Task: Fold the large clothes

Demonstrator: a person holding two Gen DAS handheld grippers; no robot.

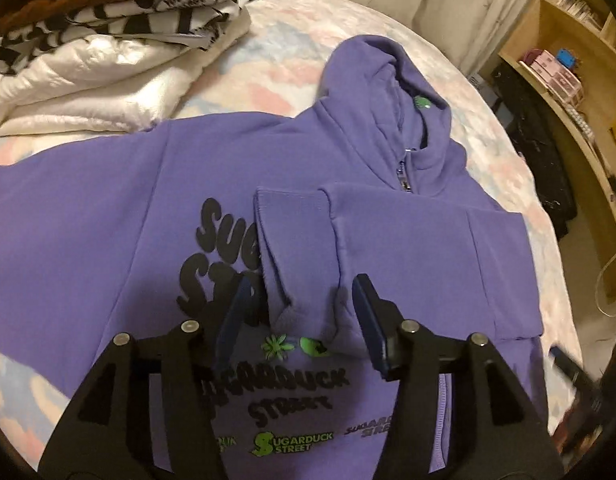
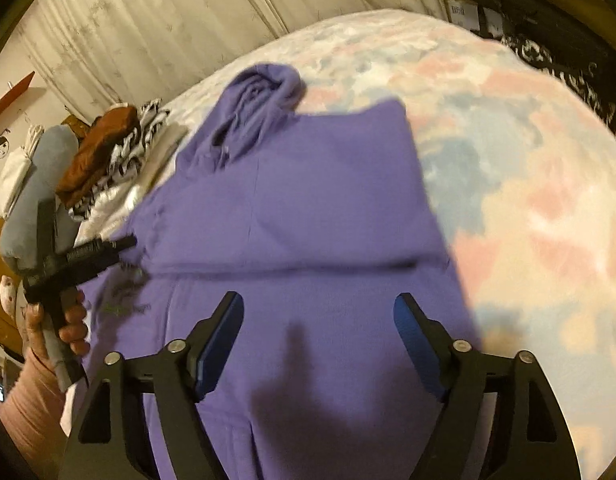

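A purple zip hoodie point(image 1: 108, 216) with black and green "Sugarduck Street" print lies front up on the bed, hood point(image 1: 384, 92) pointing away. Its right sleeve point(image 1: 388, 232) is folded across the chest, the cuff point(image 1: 284, 232) lying near the print. My left gripper point(image 1: 304, 292) is open, hovering just above the cuff, holding nothing. In the right wrist view the hoodie point(image 2: 308, 208) fills the middle. My right gripper point(image 2: 320, 312) is open and empty above its lower body. The left gripper point(image 2: 88, 256) shows there at the left, held by a hand.
A stack of folded clothes point(image 1: 108, 40) in white, zebra print and brown sits at the bed's far left. The pastel blanket point(image 2: 528, 200) covers the bed. Wooden shelves point(image 1: 568, 60) stand to the right of the bed, curtains behind.
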